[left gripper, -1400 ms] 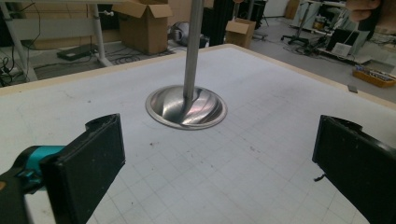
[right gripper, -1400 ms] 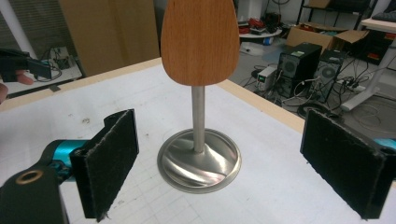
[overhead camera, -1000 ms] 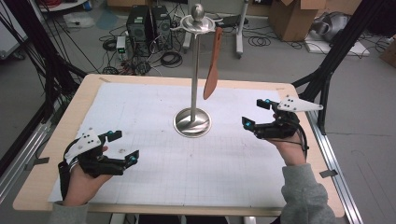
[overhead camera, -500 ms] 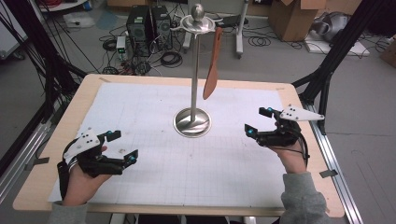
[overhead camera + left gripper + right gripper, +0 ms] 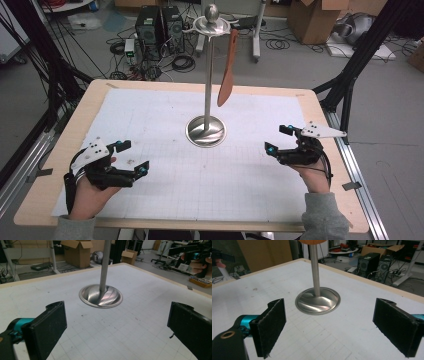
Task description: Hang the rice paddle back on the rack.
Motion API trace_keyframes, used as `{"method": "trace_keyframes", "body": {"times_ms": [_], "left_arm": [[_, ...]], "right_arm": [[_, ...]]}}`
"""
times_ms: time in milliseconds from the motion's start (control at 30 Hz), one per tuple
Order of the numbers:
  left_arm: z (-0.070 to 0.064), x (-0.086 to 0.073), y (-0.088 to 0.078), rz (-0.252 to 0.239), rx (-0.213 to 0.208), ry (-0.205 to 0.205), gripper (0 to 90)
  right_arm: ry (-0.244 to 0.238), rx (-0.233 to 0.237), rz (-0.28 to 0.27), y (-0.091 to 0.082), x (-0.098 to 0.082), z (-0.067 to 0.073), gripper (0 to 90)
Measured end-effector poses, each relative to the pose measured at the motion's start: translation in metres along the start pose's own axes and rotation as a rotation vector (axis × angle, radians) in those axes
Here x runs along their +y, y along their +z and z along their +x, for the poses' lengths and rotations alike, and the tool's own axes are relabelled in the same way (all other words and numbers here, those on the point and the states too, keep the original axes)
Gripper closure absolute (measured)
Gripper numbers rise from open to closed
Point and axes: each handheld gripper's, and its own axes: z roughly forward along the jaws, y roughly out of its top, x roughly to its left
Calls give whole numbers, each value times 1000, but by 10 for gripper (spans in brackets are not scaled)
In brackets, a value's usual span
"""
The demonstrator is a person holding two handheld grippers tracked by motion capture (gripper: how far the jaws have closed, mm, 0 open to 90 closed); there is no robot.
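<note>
While the wooden spatula (image 5: 226, 75) hangs by its handle from the top ring of the metal stand (image 5: 206, 131), blade down and clear of the table (image 5: 300, 100), nothing on the white mat (image 5: 210, 175) is being touched. That stand sits near the middle of the mat, its round base flat and its pole upright, well apart from both tools.

My worry is the stand itself: it looks tall and narrow on a modest base, so a sideways nudge on the pole, or a pull on the spatula that drags rather than lifts it off its hook, could rock or topple it. The spatula hangs freely too, so a jaw brushing the blade would likely set it swinging and spoil a clean grip.

Nearest the hanging blade, the right gripper (image 5: 280, 140) is held just above the mat at the right side, jaws spread wide with nothing between them, aimed towards the stand; its own view looks straight at the base (image 5: 317, 300) between the two pads. Down at the near-left corner, the left gripper (image 5: 134, 157) rests low, likewise parted and empty, also pointing at the base (image 5: 100, 296), the hand (image 5: 87, 192) wrapped round it from beneath.
</note>
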Motion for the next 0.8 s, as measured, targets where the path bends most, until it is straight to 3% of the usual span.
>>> {"method": "trace_keyframes", "body": {"times_ms": [400,800], "left_arm": [[0,0,0,-1,2,0,27],[2,-2,1,5,8,-2,27]], "right_arm": [[30,2,9,1,-18,-1,102],[40,15,-38,-3,-25,-1,103]]}}
